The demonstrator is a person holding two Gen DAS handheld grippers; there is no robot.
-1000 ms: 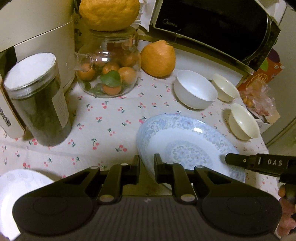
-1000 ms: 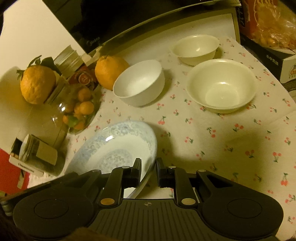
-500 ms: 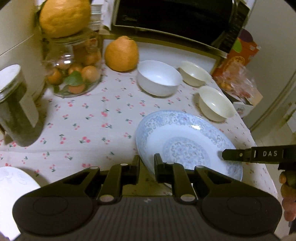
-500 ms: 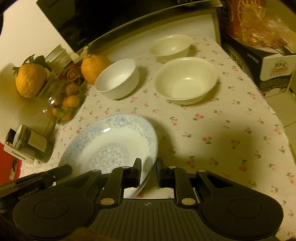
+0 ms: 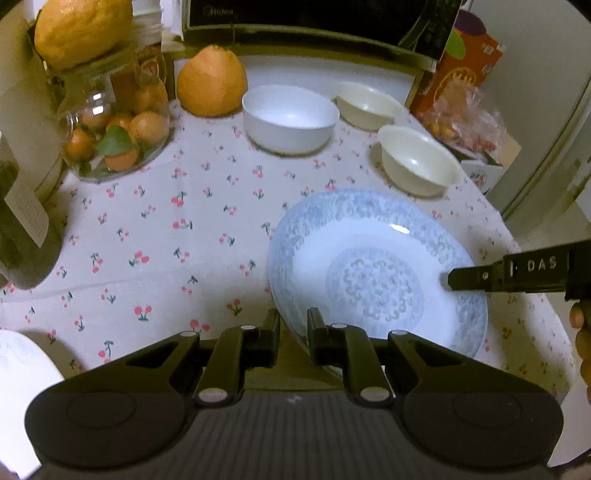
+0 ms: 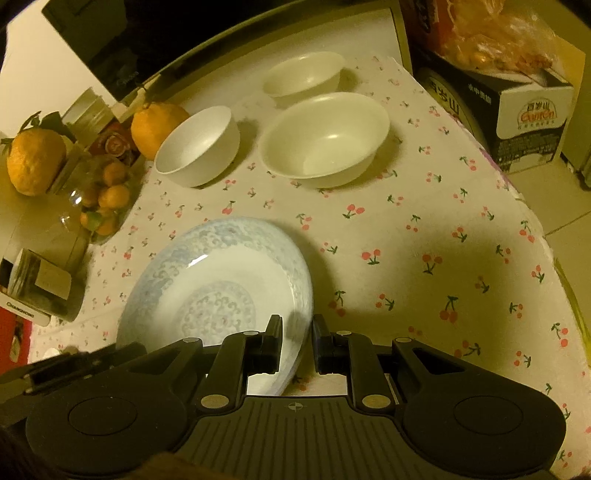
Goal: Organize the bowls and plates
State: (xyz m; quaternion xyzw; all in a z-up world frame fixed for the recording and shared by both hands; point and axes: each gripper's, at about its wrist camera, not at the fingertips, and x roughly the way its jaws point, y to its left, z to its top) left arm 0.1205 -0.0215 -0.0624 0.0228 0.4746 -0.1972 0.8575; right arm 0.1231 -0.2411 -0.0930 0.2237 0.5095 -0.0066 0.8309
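A blue-patterned plate (image 5: 373, 266) is held over the cherry-print tablecloth (image 5: 166, 221). My left gripper (image 5: 293, 325) is shut on its near rim. My right gripper (image 6: 297, 332) is shut on its opposite rim (image 6: 295, 295); a right finger (image 5: 480, 277) shows over the plate in the left wrist view. A white bowl (image 5: 290, 116) and two cream bowls (image 5: 419, 160) (image 5: 367, 103) stand at the back. They also show in the right wrist view: the white bowl (image 6: 197, 146) and the cream bowls (image 6: 325, 138) (image 6: 303, 74).
A glass jar of small oranges (image 5: 114, 129), a large orange fruit (image 5: 212, 81), a dark jar (image 5: 18, 236) and a microwave (image 5: 314, 18) line the back and left. A box with bagged snacks (image 6: 509, 74) stands right. Another white plate (image 5: 22, 373) lies at near left.
Both grippers, still holding the plate, have drawn back and to the right; the bowls and jars now sit further left and further away in the left wrist view.
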